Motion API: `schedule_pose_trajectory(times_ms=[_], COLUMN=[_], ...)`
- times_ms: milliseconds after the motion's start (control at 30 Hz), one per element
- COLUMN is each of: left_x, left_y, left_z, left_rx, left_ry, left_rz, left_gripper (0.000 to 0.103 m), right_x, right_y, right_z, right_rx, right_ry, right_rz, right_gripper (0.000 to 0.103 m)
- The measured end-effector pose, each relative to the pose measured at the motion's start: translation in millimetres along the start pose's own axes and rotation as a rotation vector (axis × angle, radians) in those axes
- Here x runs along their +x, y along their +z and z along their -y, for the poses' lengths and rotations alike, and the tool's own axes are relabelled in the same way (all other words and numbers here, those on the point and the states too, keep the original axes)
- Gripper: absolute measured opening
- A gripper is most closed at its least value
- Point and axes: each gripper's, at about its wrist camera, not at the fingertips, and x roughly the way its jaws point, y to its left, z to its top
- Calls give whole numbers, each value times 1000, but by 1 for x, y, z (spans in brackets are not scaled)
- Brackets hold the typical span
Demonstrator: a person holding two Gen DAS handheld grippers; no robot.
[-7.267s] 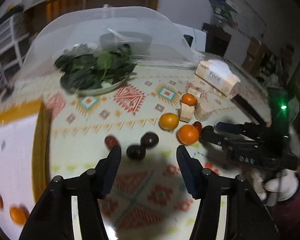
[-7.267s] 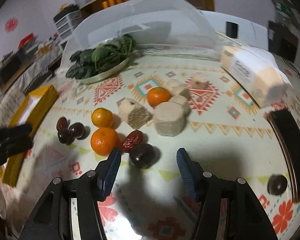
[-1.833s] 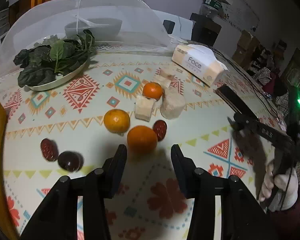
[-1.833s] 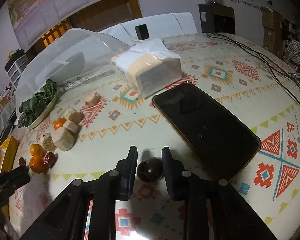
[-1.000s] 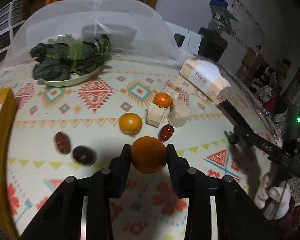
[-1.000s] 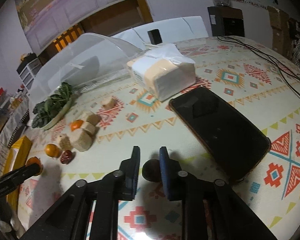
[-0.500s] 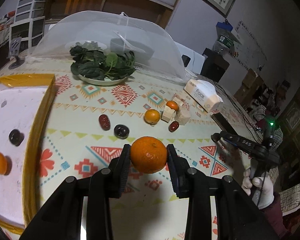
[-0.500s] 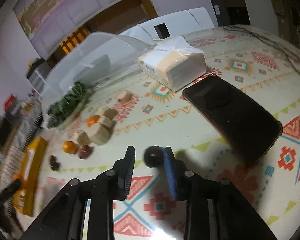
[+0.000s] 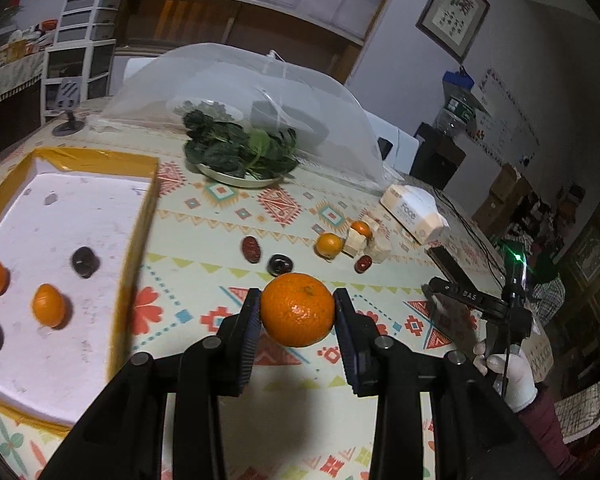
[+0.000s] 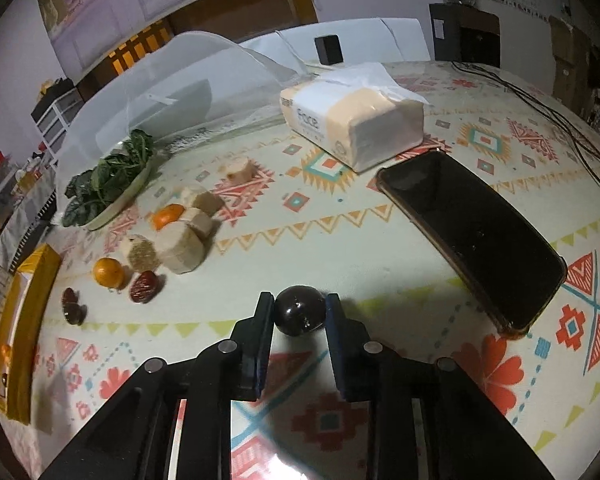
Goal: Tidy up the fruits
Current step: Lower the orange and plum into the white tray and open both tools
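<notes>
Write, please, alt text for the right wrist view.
The right gripper holds a dark round fruit above a patterned tablecloth. A black phone lies to its right, a tissue pack behind.

Orange (image 9: 297,314) held aloft, dark plum (image 10: 300,315) likewise gripped

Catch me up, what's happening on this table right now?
A person is sorting fruit with two handheld grippers. The left gripper holds an orange lifted above the table, next to the yellow-rimmed tray that already contains two oranges and dark fruits. The right gripper is clamped on a dark plum near the phone. More fruit remains on the tablecloth.
</notes>
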Motion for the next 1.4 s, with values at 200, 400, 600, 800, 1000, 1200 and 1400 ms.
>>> schedule_pose_trajectory(times_ms=[200, 400, 600, 800, 1000, 1200, 1400], left_x=[-29, -63, -89, -85, -62, -43, -44], left_y=[2, 15, 31, 22, 4, -2, -4], left_z=[-28, -71, -110, -156, -190, -207, -215], left_rx=[-23, -61, -36, -76, -125, -166, -197], left_ry=[66, 150, 249, 294, 286, 281, 267], left_rz=[53, 102, 125, 84, 9, -32, -28], left_gripper=[35, 35, 35, 35, 35, 35, 37], right_x=[-32, -79, -92, -37, 43, 95, 110], right_y=[3, 18, 38, 9, -34, -55, -64], right_z=[-47, -138, -253, -359, -418, -447, -463], right_rx=[-42, -155, -267, -376, -422, -471, -499], right_ry=[141, 335, 539, 626, 592, 536, 516], right_rz=[20, 65, 24, -137, -302, -376, -403], right_gripper=[27, 27, 27, 27, 27, 27, 29])
